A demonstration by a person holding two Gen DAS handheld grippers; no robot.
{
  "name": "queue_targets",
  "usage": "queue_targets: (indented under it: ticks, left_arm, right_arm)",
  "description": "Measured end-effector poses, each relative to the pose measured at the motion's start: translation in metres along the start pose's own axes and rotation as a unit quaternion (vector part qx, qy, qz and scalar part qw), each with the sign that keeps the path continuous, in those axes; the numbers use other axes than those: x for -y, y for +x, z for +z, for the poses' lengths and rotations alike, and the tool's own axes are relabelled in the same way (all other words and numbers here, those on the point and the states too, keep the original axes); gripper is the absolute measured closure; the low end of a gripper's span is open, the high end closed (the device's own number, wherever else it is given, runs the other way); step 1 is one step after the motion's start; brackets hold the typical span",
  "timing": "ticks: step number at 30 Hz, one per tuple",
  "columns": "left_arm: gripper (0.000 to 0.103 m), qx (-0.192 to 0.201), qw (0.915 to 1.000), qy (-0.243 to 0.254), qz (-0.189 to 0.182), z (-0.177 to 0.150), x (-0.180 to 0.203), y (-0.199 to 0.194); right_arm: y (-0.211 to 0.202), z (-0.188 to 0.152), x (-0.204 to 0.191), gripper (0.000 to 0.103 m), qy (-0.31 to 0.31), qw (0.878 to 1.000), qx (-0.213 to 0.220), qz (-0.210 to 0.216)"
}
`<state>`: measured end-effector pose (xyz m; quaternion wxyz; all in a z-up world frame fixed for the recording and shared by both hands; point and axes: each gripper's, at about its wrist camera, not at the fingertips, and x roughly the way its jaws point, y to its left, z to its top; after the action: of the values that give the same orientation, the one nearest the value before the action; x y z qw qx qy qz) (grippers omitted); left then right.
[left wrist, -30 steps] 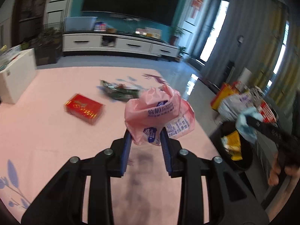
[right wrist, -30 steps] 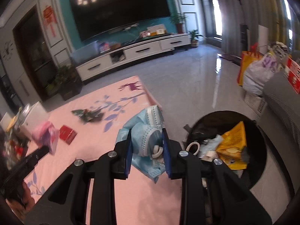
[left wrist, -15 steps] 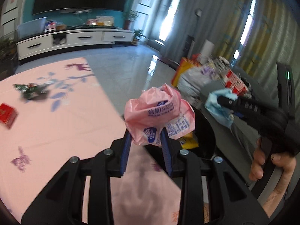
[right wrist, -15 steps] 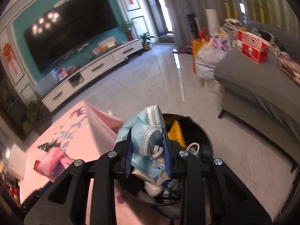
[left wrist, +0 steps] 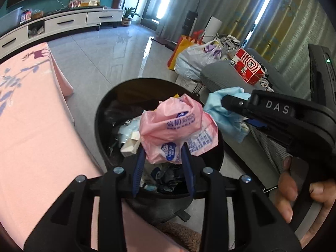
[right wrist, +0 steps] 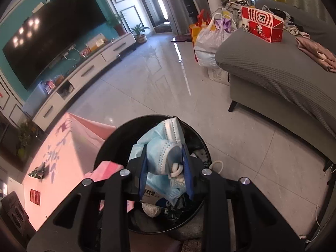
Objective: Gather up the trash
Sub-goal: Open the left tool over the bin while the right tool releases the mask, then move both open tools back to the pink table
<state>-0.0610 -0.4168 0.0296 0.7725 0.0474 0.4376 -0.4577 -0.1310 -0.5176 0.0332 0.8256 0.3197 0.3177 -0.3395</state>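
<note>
Pink crumpled plastic bag (left wrist: pixel 178 130) sits mid-frame in my left gripper (left wrist: pixel 163 157), whose jaws have just been easing apart around it, above the black trash bin (left wrist: pixel 100 113). My right gripper (right wrist: pixel 164 163) is clenched on blue face masks (right wrist: pixel 163 145), low centre, over the same bin.

The left gripper (left wrist: pixel 163 168) holds a crumpled pink bag (left wrist: pixel 178 130) over the black bin (left wrist: pixel 100 115), its jaws just easing apart; the right gripper (left wrist: pixel 225 103) grips a blue mask (left wrist: pixel 226 119) alongside.
</note>
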Motion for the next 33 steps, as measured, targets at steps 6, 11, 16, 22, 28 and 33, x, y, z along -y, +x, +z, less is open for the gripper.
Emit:
queue_targets:
  ticks: [6,11,16,22,28,33]
  left_arm:
    - [0.051,-0.009,0.9999,-0.006,-0.008,-0.001,-0.001,0.01]
    - [0.01,0.011,0.9999,0.002,-0.002,0.0,-0.004,-0.002]
    - [0.003,0.046,0.9981,-0.02,0.035,0.009,-0.025,-0.035]
    - [0.003,0.052,0.9744,-0.16,0.149,0.022,-0.111,-0.07]
    - [0.003,0.113,0.8942,-0.297,0.316,0.019,-0.22,-0.127]
    - [0.003,0.11,0.8547,-0.367,0.351,0.017,-0.295,-0.149]
  right_arm:
    - [0.005,-0.001,0.002,0.058,0.007,1.0,-0.005,-0.013]
    - [0.005,-0.001,-0.002,0.025,0.005,1.0,-0.007,-0.017]
    - [-0.001,-0.001,-0.01,0.011,-0.008,1.0,0.006,-0.007]
    - [-0.012,-0.001,-0.017,0.004,-0.011,0.999,0.029,-0.02]
    - [-0.017,-0.001,-0.023,0.003,-0.024,0.999,0.034,-0.023]
    - [-0.02,-0.002,-0.029,0.003,-0.036,0.998,0.039,-0.019]
